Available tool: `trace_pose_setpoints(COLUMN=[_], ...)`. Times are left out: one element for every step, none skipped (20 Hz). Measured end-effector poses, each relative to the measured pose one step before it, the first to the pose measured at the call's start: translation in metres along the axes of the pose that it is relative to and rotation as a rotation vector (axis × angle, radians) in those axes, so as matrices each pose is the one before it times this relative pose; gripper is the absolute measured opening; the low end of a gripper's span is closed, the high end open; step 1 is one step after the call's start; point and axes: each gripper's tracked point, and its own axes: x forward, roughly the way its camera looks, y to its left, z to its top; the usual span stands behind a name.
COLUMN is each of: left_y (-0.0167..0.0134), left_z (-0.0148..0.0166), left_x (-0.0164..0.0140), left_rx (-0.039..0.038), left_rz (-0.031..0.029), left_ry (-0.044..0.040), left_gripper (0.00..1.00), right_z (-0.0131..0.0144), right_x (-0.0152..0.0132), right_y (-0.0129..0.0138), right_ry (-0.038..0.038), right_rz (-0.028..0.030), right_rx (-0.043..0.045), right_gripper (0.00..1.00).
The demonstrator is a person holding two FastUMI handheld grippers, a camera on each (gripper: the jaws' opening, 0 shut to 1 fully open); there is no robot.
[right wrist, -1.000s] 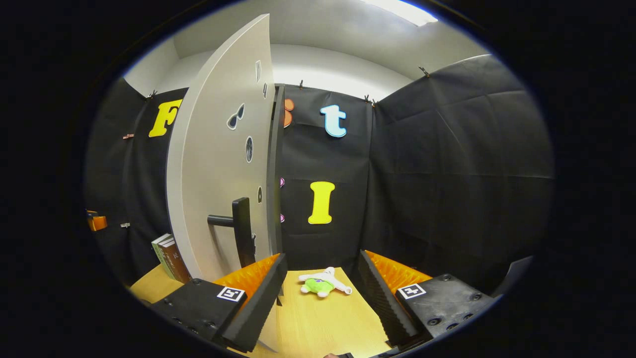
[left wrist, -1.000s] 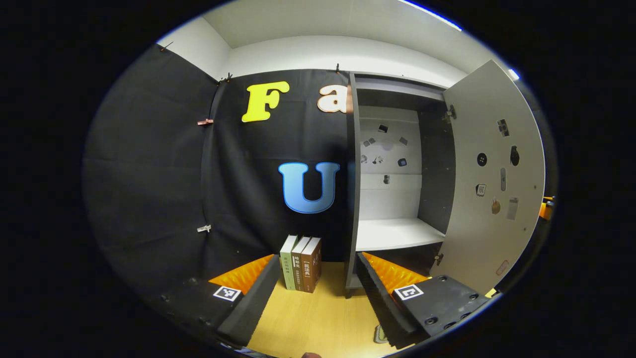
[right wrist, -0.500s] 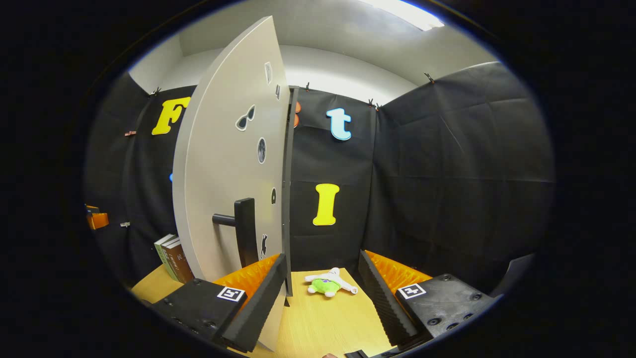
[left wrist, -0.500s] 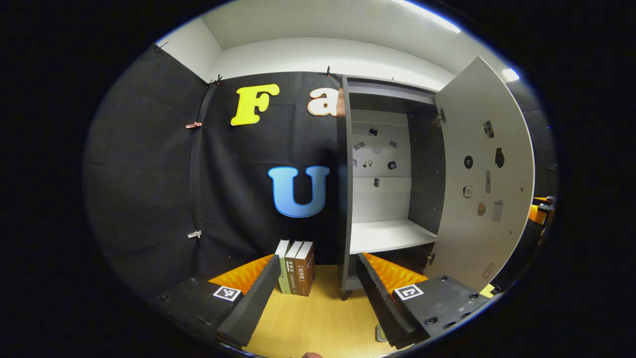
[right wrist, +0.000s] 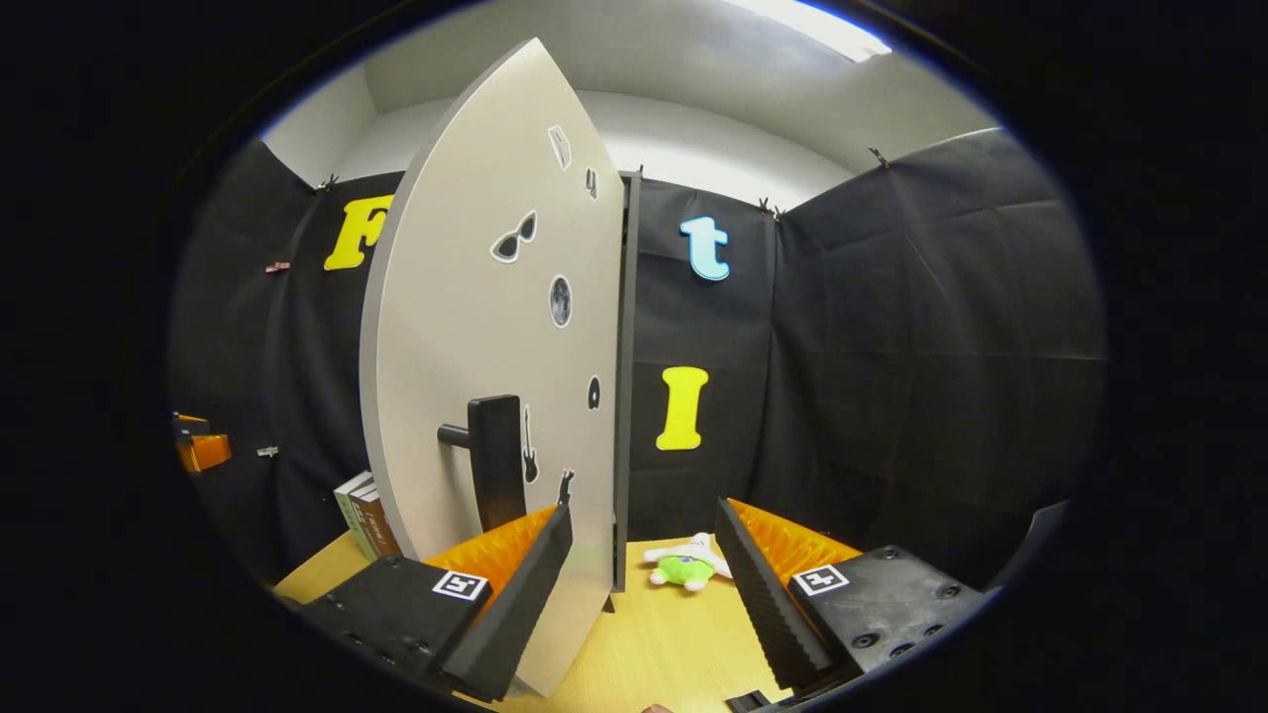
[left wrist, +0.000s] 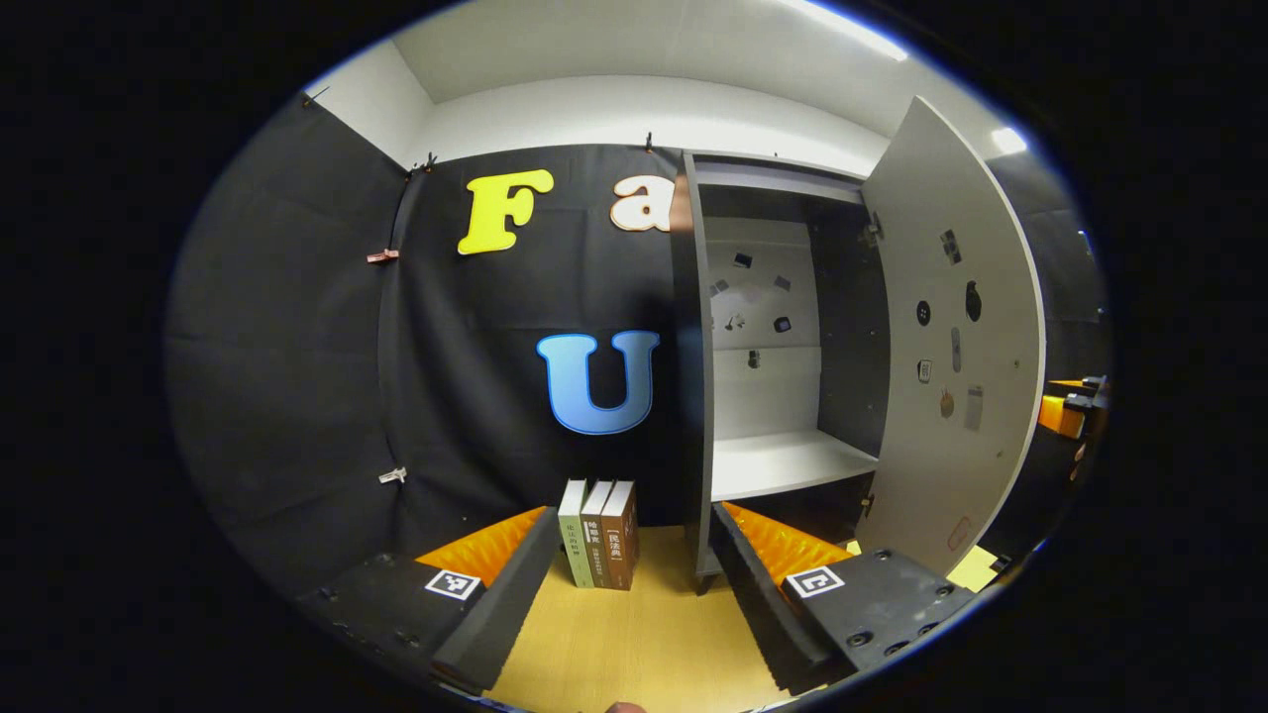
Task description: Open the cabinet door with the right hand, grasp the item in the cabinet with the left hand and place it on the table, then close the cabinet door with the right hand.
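The grey cabinet (left wrist: 698, 396) stands open, its white shelf (left wrist: 788, 460) lit inside. Its door (left wrist: 961, 366) hangs partway out on the right. In the right gripper view the door (right wrist: 485, 327) fills the left half, with its dark handle (right wrist: 492, 460) just above my left finger. A green and white plush toy (right wrist: 686, 566) lies on the wooden table (right wrist: 674, 634) by the cabinet's foot. My right gripper (right wrist: 644, 584) is open, its left finger (right wrist: 515, 584) close against the door's face. My left gripper (left wrist: 634, 584) is open over the table (left wrist: 634, 634), holding nothing.
Three books (left wrist: 599, 550) stand upright on the table left of the cabinet; the books (right wrist: 369, 515) also peek out behind the door. The other gripper (left wrist: 1065, 411) shows past the door's edge. Black cloth walls close in the table on all sides.
The door has swung further toward the cabinet, narrowing in the left gripper view. My right gripper has followed it in and leftward; the plush toy now sits nearer the right finger.
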Motion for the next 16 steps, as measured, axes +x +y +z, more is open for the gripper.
trace_pose_setpoints(left_y=[0.00336, 0.00324, 0.00345, 0.00365, 0.00352, 0.00303, 0.00258, 0.00256, 0.00331, 0.00210, 0.00262, 0.00260, 0.00159, 0.00206, 0.00123, 0.00045], left_z=[-0.00117, -0.00061, -0.00062, -0.00052, 0.00020, 0.00041, 0.00037, -0.00006, -0.00090, -0.00080, -0.00186, -0.00046, -0.00054, -0.00117, 0.00050, 0.00051], left_x=[0.00027, -0.00011, -0.00002, 0.00034, -0.00027, 0.00029, 0.00057, 0.00088, -0.00060, 0.00057, 0.00101, 0.00033, 0.00010, 0.00071, 0.00000, -0.00058], left_rx=[-0.00063, 0.00153, 0.00296, 0.00347, 0.00078, -0.00112, -0.00163, -0.00173, -0.00125, -0.00055, -0.00084, -0.00125, -0.00157, -0.00202, -0.00302, -0.00238], left_rz=[0.00276, 0.00285, 0.00415, 0.00457, 0.00407, 0.00195, 0.00224, 0.00140, 0.00325, 0.00208, 0.00303, 0.00260, 0.00107, 0.00267, 0.00018, -0.00059], left_ry=[0.00352, 0.00190, 0.00122, -0.00095, 0.00012, -0.00110, -0.00093, -0.00039, 0.00051, 0.00096, 0.00236, 0.00130, 0.00178, 0.00006, -0.00150, -0.00273], left_gripper=[0.96, 0.96, 0.96, 0.96, 0.96, 0.95, 0.96, 0.96, 0.96, 0.96, 0.96, 0.96, 0.96, 0.96, 0.96, 0.96], right_z=[-0.00042, -0.00014, 0.00034, 0.00033, 0.00060, -0.00061, 0.00040, -0.00073, -0.00050, -0.00027, 0.00000, -0.00056, -0.00092, -0.00191, -0.00213, -0.00301], right_x=[0.00047, 0.00061, 0.00021, 0.00069, 0.00081, 0.00123, 0.00110, 0.00131, 0.00190, 0.00201, 0.00179, 0.00080, 0.00157, -0.00042, -0.00087, -0.00028], right_y=[0.00412, 0.00471, 0.00449, 0.00435, 0.00394, 0.00323, 0.00311, 0.00394, 0.00404, 0.00439, 0.00415, 0.00412, 0.00282, 0.00370, 0.00531, 0.00548], right_ry=[0.00062, 0.00209, 0.00035, 0.00062, -0.00019, 0.00002, -0.00021, 0.00026, 0.00069, 0.00296, 0.00090, 0.00251, 0.00280, 0.00586, 0.00935, 0.00768], right_rz=[0.01089, 0.01171, 0.01252, 0.01345, 0.01207, 0.00972, 0.00713, 0.00873, 0.01139, 0.01317, 0.01346, 0.01425, 0.01509, 0.01874, 0.02322, 0.02335], right_rx=[0.00424, 0.00332, 0.00106, -0.00357, -0.00483, -0.00445, -0.00258, 0.00179, 0.00452, 0.00368, 0.00294, 0.00136, 0.00016, 0.00010, 0.00102, -0.00044], right_gripper=[0.96, 0.96, 0.96, 0.96, 0.96, 0.96, 0.96, 0.96, 0.96, 0.96, 0.96, 0.96, 0.96, 0.96, 0.96, 0.96])
